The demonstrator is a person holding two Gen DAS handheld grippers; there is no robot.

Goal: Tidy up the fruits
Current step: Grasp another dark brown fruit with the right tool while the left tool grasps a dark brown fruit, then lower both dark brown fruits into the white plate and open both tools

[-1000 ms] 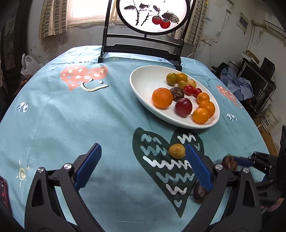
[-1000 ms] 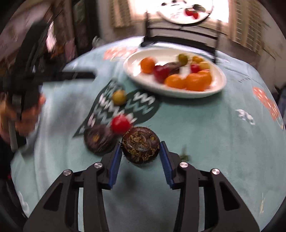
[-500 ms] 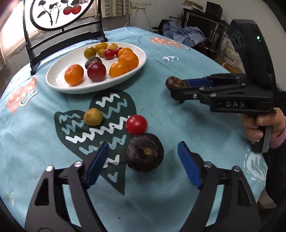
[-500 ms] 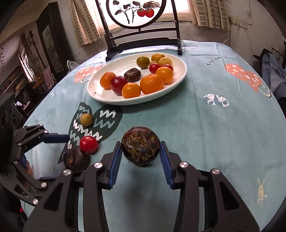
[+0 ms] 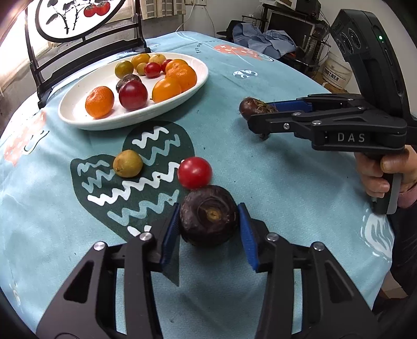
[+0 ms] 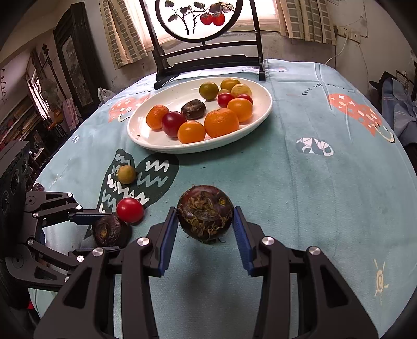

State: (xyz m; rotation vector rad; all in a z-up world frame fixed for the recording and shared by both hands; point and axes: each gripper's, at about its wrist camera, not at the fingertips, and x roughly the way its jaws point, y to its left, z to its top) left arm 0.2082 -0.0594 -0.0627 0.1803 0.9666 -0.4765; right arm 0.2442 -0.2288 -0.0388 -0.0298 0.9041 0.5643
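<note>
Left wrist view: the left tongs (image 5: 209, 225) pinch one dark, round, rough-skinned water chestnut (image 5: 208, 219) resting on the cloth-covered counter (image 5: 273, 169), touching one glossy red tomato (image 5: 194, 172).

Right wrist view: the right tongs (image 6: 206, 221) pinch one fibrous chestnut (image 6: 205, 212) above the counter; one oval white plate (image 6: 146, 135) holds eleven fruits.

Round table (image 6: 299, 187), blue patterned cloth. Bears white plate (image 6: 146, 130); nearer than the plate: yellow-green fruit (image 6: 126, 174), red tomato (image 6: 129, 210), dark water chestnut (image 5: 208, 219) touching the tomato.

Daylight from the window (image 6: 216, 15) glares brightly, shadows lie soft, frames are sharp, and fisheye edges bend darkly.
</note>
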